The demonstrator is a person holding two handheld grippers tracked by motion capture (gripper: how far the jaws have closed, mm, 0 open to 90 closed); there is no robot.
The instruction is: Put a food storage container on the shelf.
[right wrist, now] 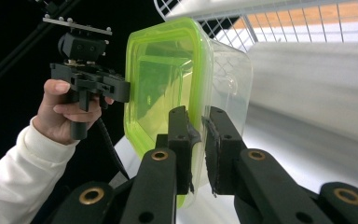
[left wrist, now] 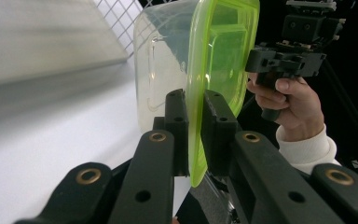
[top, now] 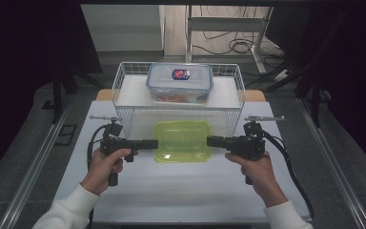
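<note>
Left gripper (top: 153,144), in the left hand (top: 104,167) near the left edge of the tabletop (top: 171,191), pointing inward, jaws narrow and clamped on the left rim of the green-lidded container (top: 183,140); in the left gripper view, one jaw on the clear body side, the other on the lime lid side, rim pinched between. White sleeve (top: 66,212) entering from the bottom edge. Container at the middle of the tabletop, just in front of the wire rack (top: 124,102), level with lid up, gripped at both ends; whether resting on the surface or raised off it, cannot tell from the high view. In both gripper views, clear tub under a translucent green lid. Behind it, toward the far edge, white wire rack with a solid shelf, and on that shelf a blue-lidded box (top: 179,82) with reddish contents, well apart from the grippers. Right gripper (top: 210,141), in the right hand (top: 259,171) near the right edge, pointing inward, jaws likewise narrow and closed on the right rim of the container; in the right gripper view, pads pressing the rim from both sides. Black cable (top: 293,176) trailing from it toward the bottom right corner.
</note>
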